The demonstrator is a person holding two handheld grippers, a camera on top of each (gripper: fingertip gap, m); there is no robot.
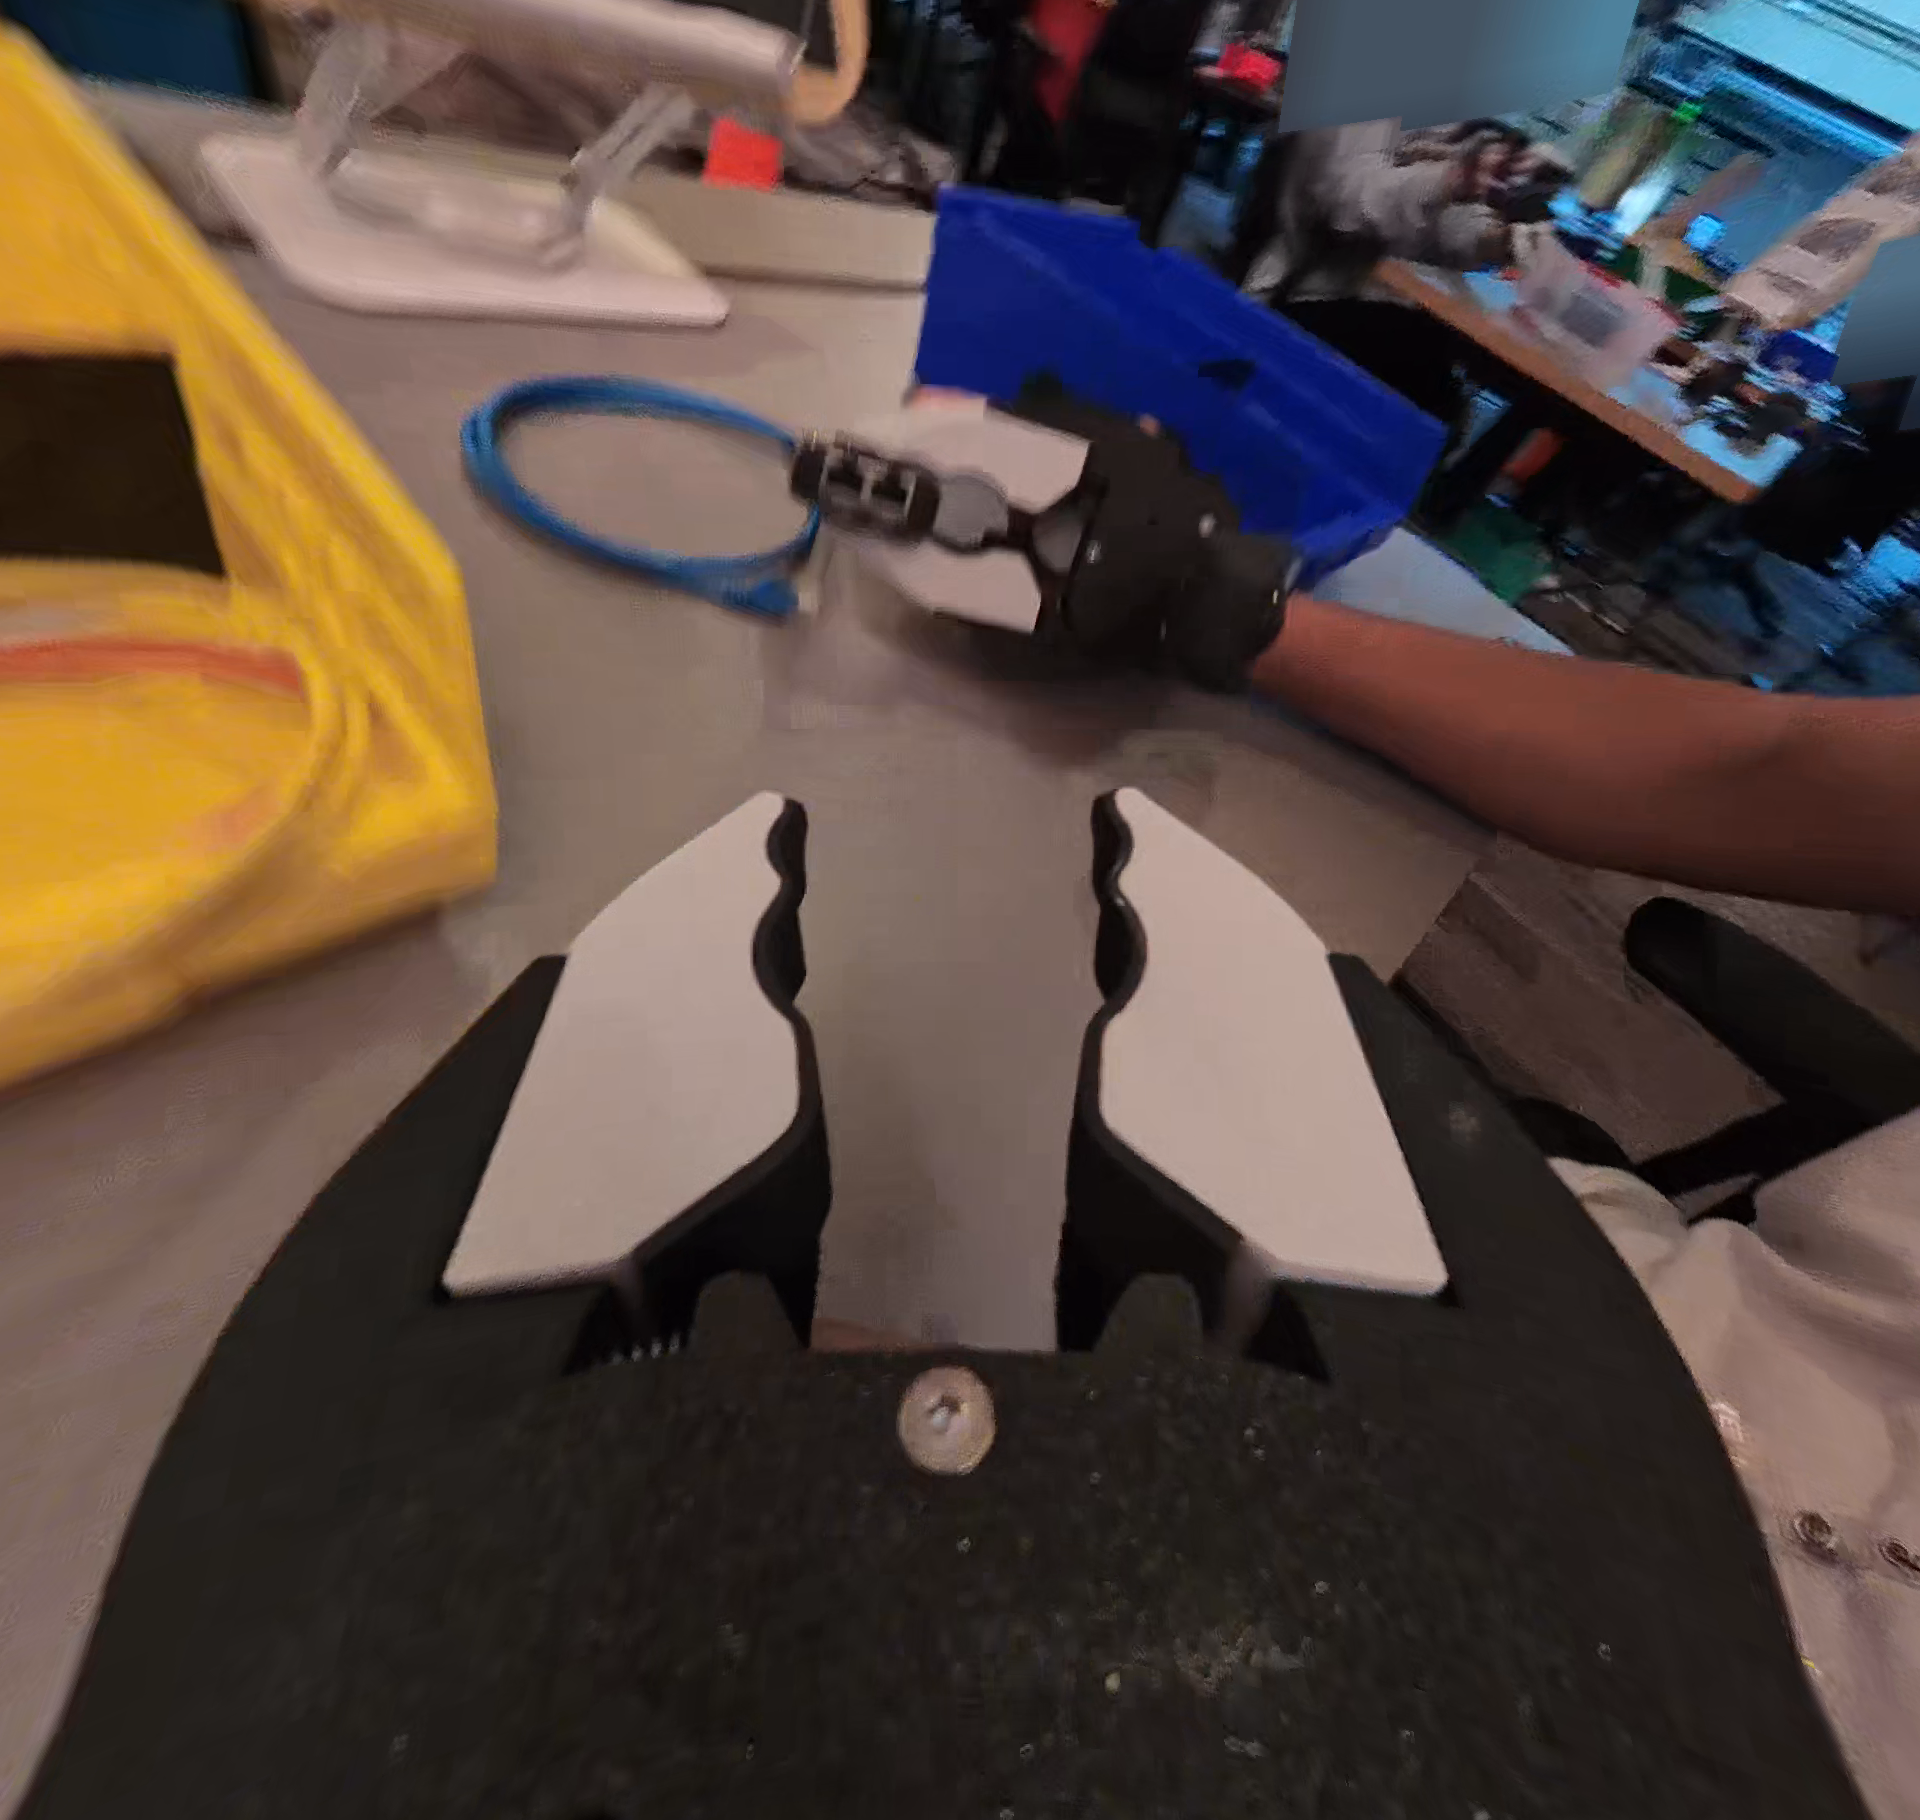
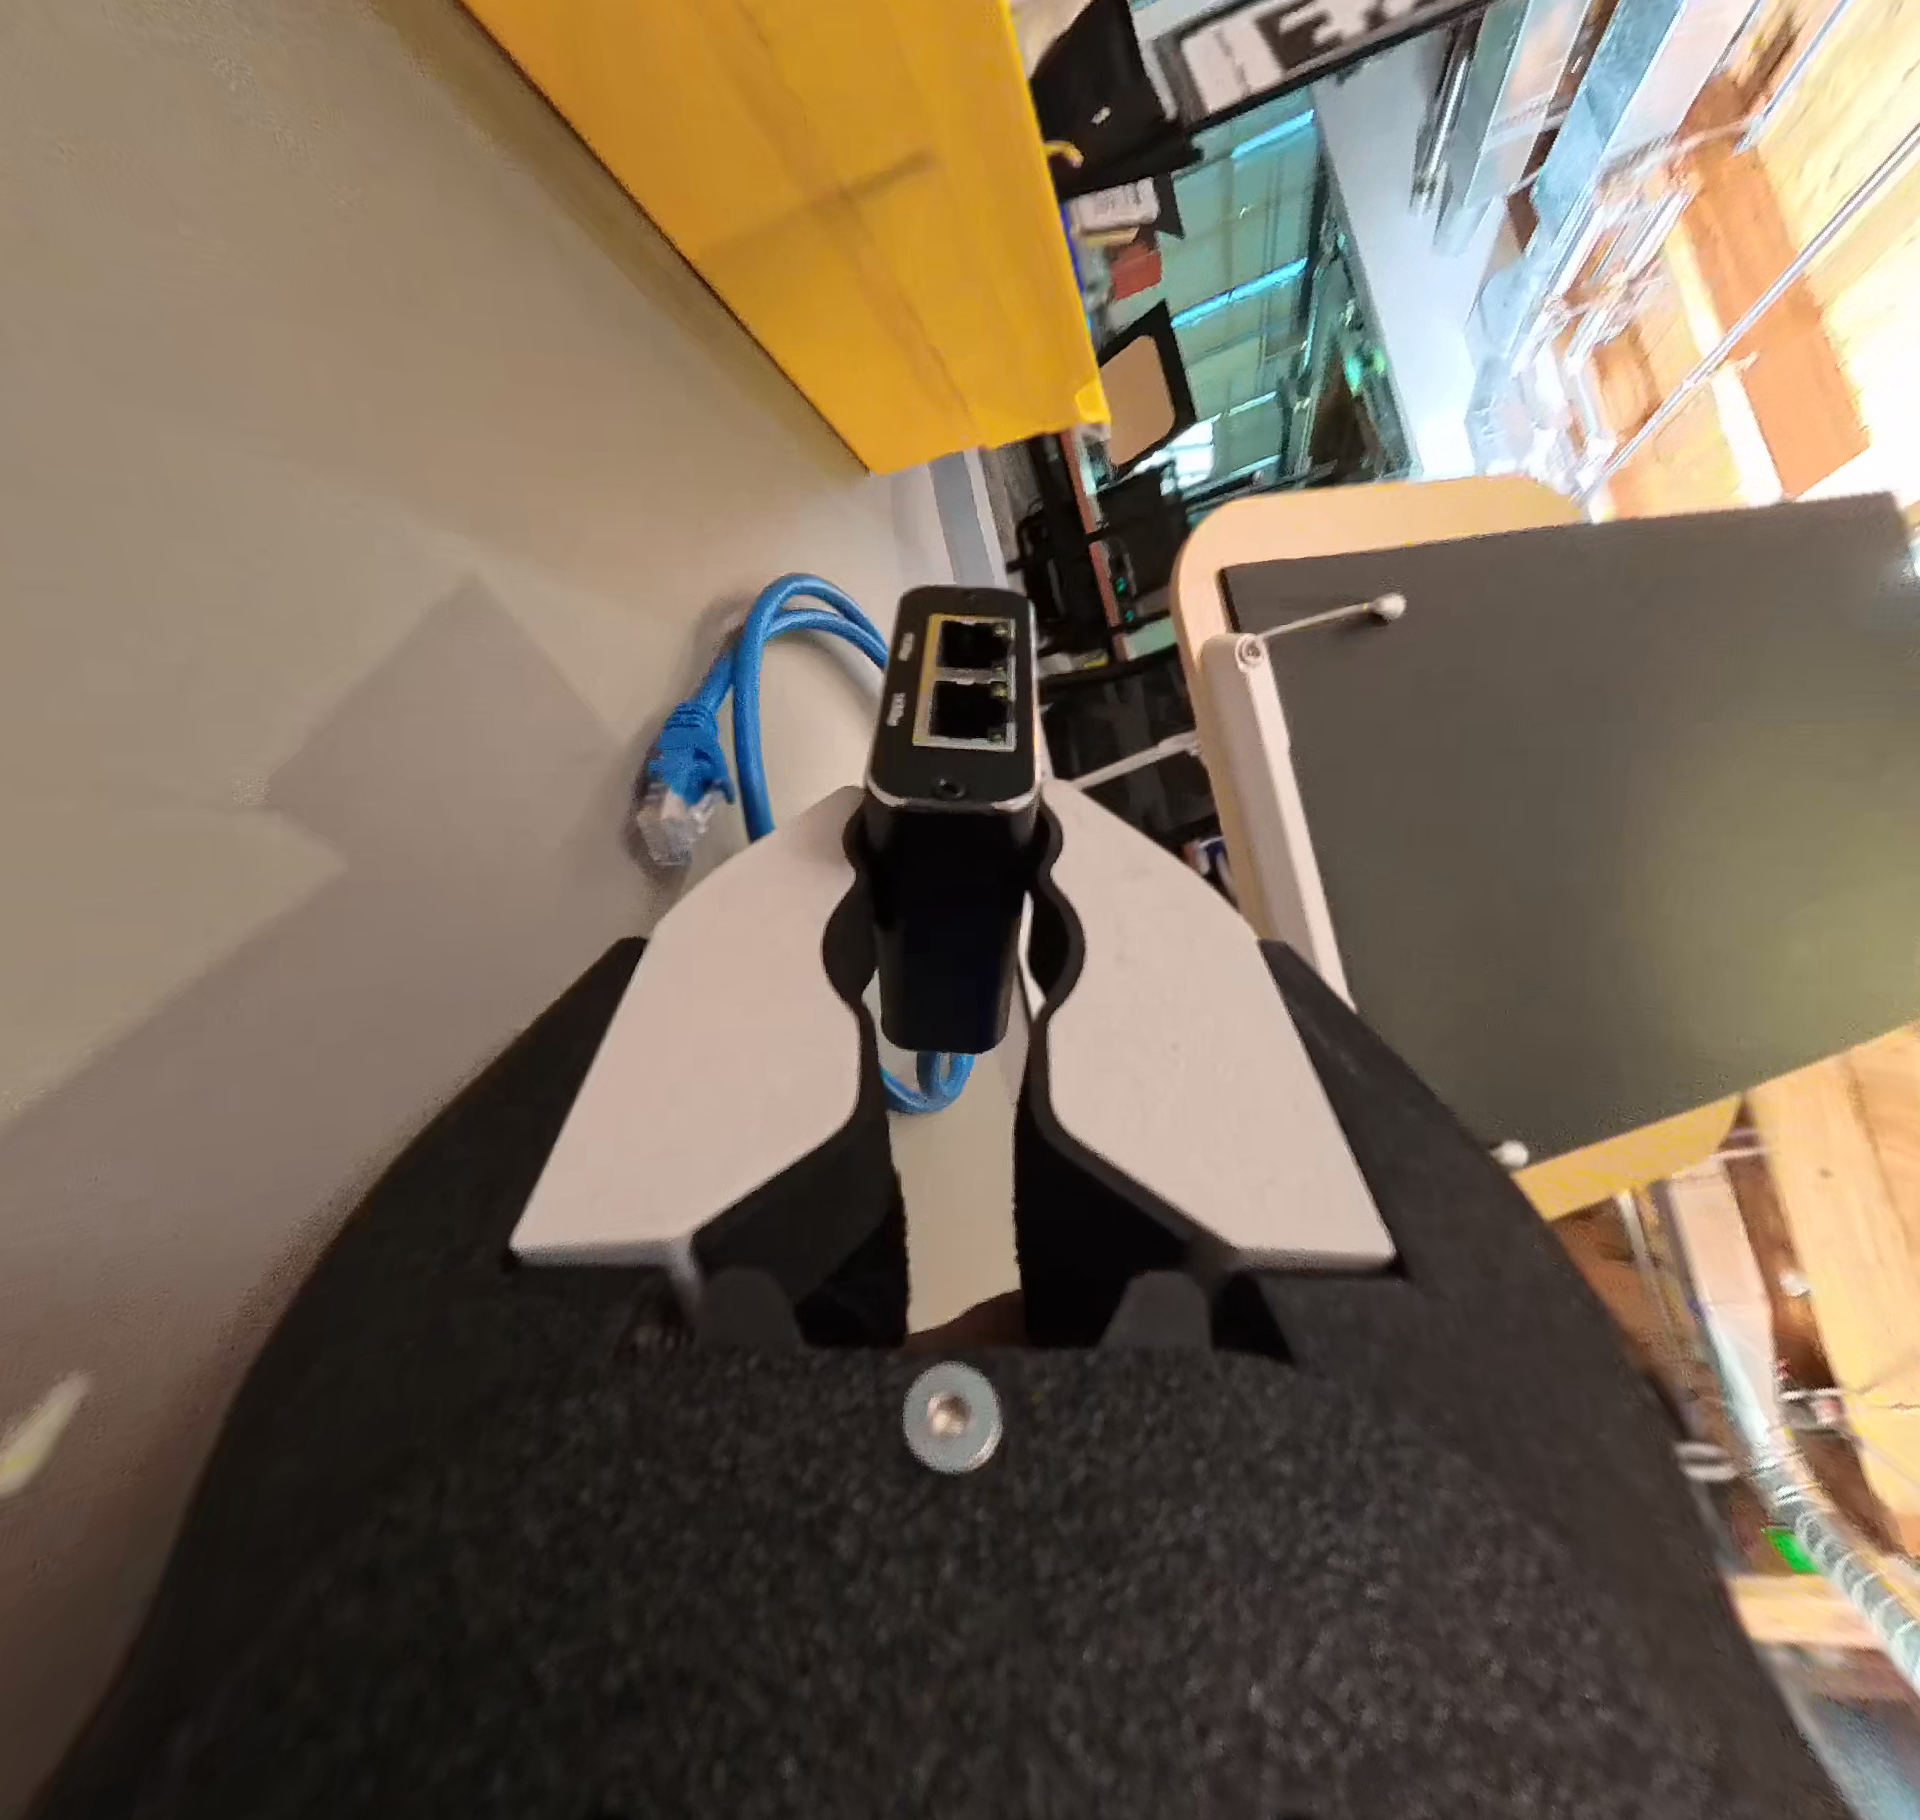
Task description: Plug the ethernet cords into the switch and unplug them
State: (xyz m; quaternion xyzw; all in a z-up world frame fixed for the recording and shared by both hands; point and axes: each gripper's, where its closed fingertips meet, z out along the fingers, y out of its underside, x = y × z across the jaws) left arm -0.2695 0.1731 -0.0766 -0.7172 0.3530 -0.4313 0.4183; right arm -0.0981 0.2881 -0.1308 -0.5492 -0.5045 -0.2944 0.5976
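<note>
Right gripper (image 2: 951,835) clamps the black switch (image 2: 954,731), both ports empty; blue cord (image 2: 727,721) coiled beside it; left gripper (image 1: 948,814) hangs wide open, empty.

Cable (image 1: 644,492) on table (image 1: 935,731), between bag (image 1: 208,627) and bin (image 1: 1143,336).

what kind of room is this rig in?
Likely a lab or workshop: cluttered workbench behind, stacked shelving, fiducial marker board, and a blue parts bin on the grey table.
</note>
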